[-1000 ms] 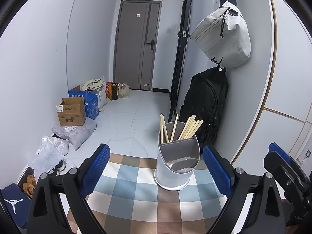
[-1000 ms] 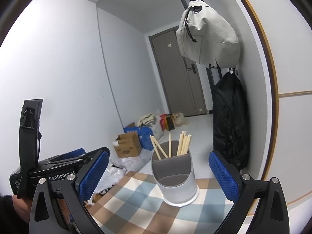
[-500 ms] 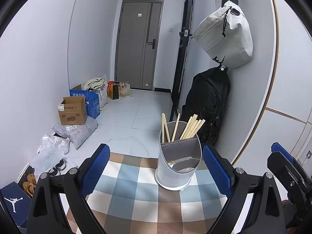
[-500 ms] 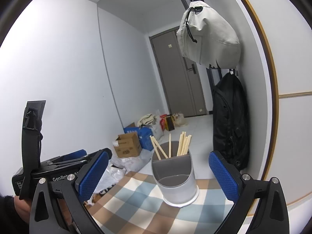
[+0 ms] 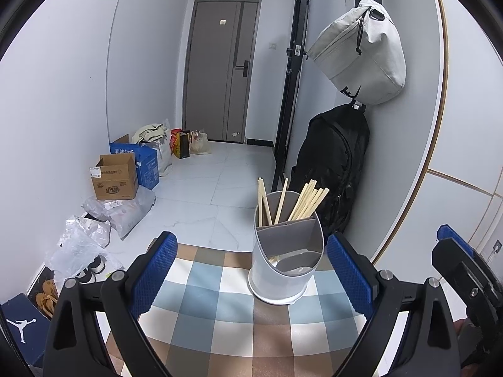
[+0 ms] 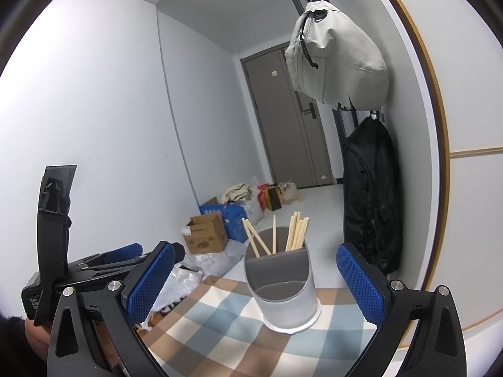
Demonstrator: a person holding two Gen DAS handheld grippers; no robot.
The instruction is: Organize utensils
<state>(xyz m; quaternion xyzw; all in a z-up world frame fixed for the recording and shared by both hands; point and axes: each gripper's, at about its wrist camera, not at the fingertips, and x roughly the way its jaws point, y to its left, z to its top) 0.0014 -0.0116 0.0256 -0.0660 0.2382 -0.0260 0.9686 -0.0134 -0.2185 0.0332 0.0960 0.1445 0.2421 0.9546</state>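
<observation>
Both grippers hang above the near part of the checked tablecloth [image 5: 220, 311], jaws spread wide and holding nothing — the left gripper [image 5: 251, 267] and the right gripper [image 6: 254, 278] each frame the utensil holder [image 5: 287, 264] between blue pads. The holder stands upright toward the far edge of the cloth, chopsticks [image 5: 301, 202] leaning in its far compartment, something pale lying in the near one. No loose utensil shows on the cloth, so the sorting looks largely done. The holder sits close to the table's far edge; a careless nudge from either gripper could tip it off. Catching the splayed chopstick tips could lever the whole holder over too.
</observation>
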